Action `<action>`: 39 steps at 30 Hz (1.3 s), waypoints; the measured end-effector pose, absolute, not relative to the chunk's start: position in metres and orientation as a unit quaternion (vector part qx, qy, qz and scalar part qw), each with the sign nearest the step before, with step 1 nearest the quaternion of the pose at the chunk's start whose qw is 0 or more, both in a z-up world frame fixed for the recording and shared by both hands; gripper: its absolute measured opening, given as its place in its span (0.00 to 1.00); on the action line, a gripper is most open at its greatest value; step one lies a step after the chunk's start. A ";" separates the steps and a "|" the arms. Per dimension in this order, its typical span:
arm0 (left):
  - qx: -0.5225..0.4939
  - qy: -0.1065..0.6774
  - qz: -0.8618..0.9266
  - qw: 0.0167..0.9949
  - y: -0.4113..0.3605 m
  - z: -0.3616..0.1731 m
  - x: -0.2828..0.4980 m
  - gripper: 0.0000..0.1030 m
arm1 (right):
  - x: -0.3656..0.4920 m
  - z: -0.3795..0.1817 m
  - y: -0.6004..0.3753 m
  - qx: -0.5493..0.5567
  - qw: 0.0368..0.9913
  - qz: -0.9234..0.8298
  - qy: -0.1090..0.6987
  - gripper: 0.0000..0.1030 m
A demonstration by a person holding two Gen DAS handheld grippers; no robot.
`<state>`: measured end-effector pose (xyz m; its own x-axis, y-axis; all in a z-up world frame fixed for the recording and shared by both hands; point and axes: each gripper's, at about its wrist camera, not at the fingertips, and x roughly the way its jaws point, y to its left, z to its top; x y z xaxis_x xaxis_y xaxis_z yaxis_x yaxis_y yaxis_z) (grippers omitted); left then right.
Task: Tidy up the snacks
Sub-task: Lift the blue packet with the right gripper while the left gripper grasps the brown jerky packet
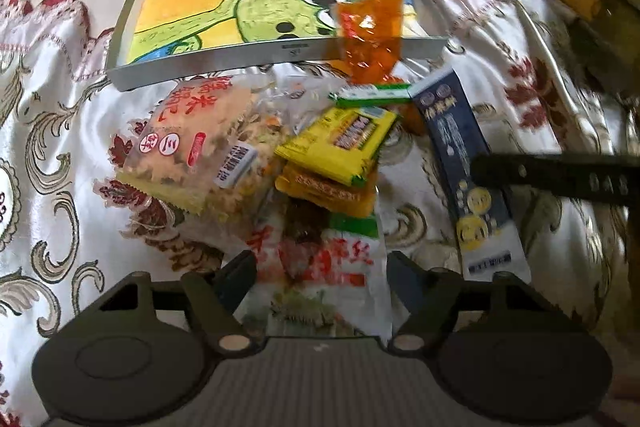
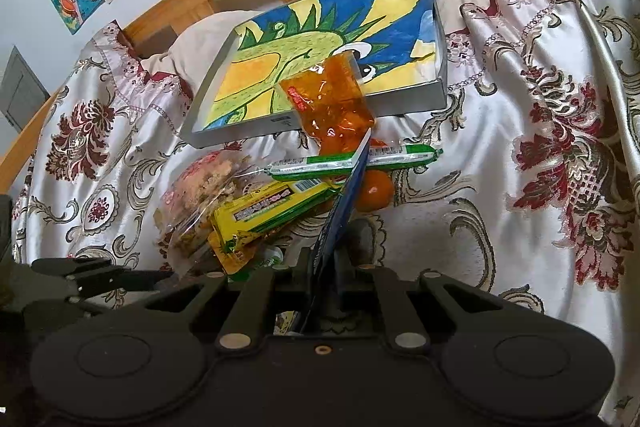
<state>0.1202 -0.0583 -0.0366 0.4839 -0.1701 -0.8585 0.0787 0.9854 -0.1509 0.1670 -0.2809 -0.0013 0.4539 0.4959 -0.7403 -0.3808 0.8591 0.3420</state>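
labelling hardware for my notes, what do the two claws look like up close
Both are matte black plastic. The left claw has two round domed housings at its base, angled link arms with pale round pivot pins, and a grey ribbed plate between them. The right claw has the same domes, links and pale pins, but its centre plate is black with a small brass-coloured screw. No cables, sleeves or printed markings show.

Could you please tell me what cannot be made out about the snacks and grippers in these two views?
- Orange fruit: right wrist view, mostly hidden behind the dark blue box.
- White packet: left wrist view, print blurred, lower end cut off by the left gripper.
- Right gripper: grip contact obscured by the box.
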 end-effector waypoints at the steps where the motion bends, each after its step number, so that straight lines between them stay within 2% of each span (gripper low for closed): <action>1: -0.047 0.504 -0.067 0.860 -0.058 -0.038 0.123 0.70 | 0.168 -0.001 -0.281 0.064 0.850 0.259 0.455 0.11; 5: -0.039 0.506 -0.054 0.860 -0.061 -0.041 0.133 0.64 | 0.167 -0.004 -0.279 0.065 0.849 0.263 0.454 0.11; 11: -0.025 0.506 -0.051 0.860 -0.065 -0.041 0.137 0.49 | 0.172 -0.011 -0.277 0.075 0.843 0.267 0.461 0.16; 15: -0.031 0.508 -0.052 0.859 -0.066 -0.039 0.136 0.47 | 0.176 -0.016 -0.276 0.095 0.834 0.272 0.471 0.18; 17: -0.036 0.510 -0.055 0.858 -0.066 -0.037 0.134 0.47 | 0.176 -0.017 -0.276 0.103 0.829 0.275 0.476 0.27; 18: -0.032 0.510 -0.057 0.857 -0.068 -0.037 0.134 0.48 | 0.175 -0.017 -0.276 0.106 0.827 0.278 0.477 0.29; 20: -0.023 0.511 -0.052 0.858 -0.070 -0.037 0.135 0.58 | 0.173 -0.016 -0.275 0.102 0.828 0.280 0.475 0.32; 21: -0.022 0.513 -0.048 0.857 -0.071 -0.038 0.135 0.68 | 0.173 -0.016 -0.273 0.099 0.829 0.281 0.474 0.33; 22: -0.023 0.515 -0.044 0.856 -0.070 -0.040 0.135 0.74 | 0.172 -0.016 -0.272 0.096 0.829 0.281 0.474 0.35; 25: -0.033 0.513 -0.048 0.856 -0.068 -0.042 0.136 0.74 | 0.172 -0.018 -0.268 0.080 0.830 0.279 0.476 0.33; 26: -0.033 0.514 -0.049 0.856 -0.068 -0.042 0.137 0.73 | 0.171 -0.018 -0.267 0.074 0.831 0.277 0.476 0.27; 29: -0.040 0.510 -0.062 0.857 -0.069 -0.039 0.136 0.60 | 0.169 -0.017 -0.266 0.065 0.835 0.279 0.469 0.18; 34: -0.048 0.509 -0.068 0.856 -0.071 -0.033 0.132 0.36 | 0.166 -0.014 -0.266 0.061 0.839 0.287 0.458 0.14; 39: -0.081 0.509 -0.066 0.854 -0.067 -0.027 0.120 0.32 | 0.162 -0.009 -0.267 0.050 0.849 0.284 0.443 0.11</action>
